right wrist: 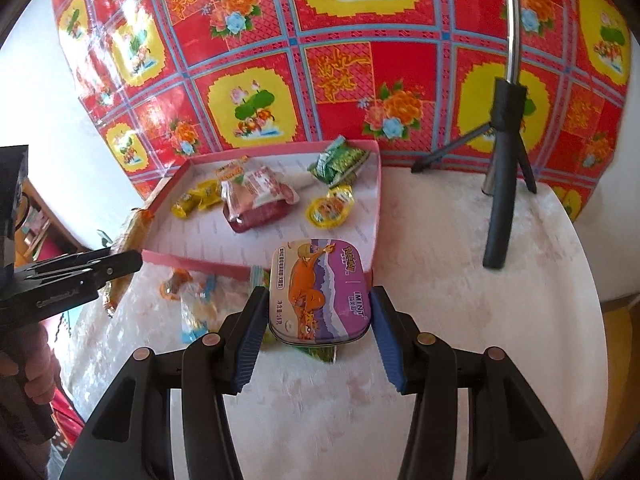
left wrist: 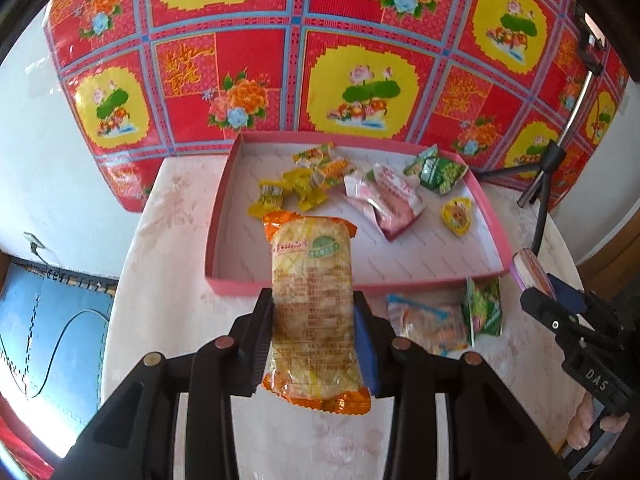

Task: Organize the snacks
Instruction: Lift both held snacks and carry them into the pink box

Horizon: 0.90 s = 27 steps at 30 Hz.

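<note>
My left gripper (left wrist: 314,312) is shut on a long orange-ended snack pack (left wrist: 314,280), held above the table in front of the pink tray (left wrist: 224,200). My right gripper (right wrist: 318,306) is shut on a purple mint tin (right wrist: 320,292), lifted near the pink tray's (right wrist: 376,208) front corner. The tray holds yellow candies (left wrist: 296,188), a pink-white pack (left wrist: 388,196), a green pack (left wrist: 438,168) and a yellow jelly cup (left wrist: 458,214). In the left wrist view the right gripper (left wrist: 544,296) shows at the right edge with the tin (left wrist: 530,268) edge-on. The left gripper (right wrist: 120,264) shows at the left of the right wrist view.
Loose on the pale round table (left wrist: 168,280) in front of the tray lie a clear blue-trimmed packet (left wrist: 430,320) and a green packet (left wrist: 484,304). A black tripod (right wrist: 504,184) stands at the back right. A red floral cloth (left wrist: 280,60) covers the wall behind.
</note>
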{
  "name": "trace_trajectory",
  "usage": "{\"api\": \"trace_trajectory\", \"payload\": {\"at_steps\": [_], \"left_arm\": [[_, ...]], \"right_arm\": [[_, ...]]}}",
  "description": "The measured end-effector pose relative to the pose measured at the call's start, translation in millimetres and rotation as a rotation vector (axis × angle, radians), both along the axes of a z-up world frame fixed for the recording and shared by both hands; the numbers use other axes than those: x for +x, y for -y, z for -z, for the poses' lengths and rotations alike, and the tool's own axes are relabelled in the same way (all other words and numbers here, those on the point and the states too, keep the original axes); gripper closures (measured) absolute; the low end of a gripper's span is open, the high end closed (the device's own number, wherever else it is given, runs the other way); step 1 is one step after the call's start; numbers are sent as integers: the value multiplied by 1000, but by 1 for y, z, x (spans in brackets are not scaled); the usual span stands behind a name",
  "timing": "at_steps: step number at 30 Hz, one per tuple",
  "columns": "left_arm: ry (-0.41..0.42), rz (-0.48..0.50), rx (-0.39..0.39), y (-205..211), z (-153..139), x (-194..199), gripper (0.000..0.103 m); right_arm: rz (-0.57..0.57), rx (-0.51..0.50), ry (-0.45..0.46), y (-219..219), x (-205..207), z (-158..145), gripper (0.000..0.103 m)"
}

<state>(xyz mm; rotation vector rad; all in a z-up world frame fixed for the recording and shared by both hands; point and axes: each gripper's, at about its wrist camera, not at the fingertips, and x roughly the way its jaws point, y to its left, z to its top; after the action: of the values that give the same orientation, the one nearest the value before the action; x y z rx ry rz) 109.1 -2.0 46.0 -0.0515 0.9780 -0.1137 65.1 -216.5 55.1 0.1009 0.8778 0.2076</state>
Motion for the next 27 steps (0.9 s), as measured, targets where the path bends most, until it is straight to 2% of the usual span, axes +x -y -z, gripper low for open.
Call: {"api": "trace_trajectory", "payload": {"at_steps": [10, 27], "left_arm": [[35, -10, 8, -3, 2, 42, 64], [51, -41, 17, -7, 22, 107, 64]], "right_arm": [[-21, -14, 13, -11, 35, -4, 51], [-21, -21, -17, -22, 93, 17, 51]]}}
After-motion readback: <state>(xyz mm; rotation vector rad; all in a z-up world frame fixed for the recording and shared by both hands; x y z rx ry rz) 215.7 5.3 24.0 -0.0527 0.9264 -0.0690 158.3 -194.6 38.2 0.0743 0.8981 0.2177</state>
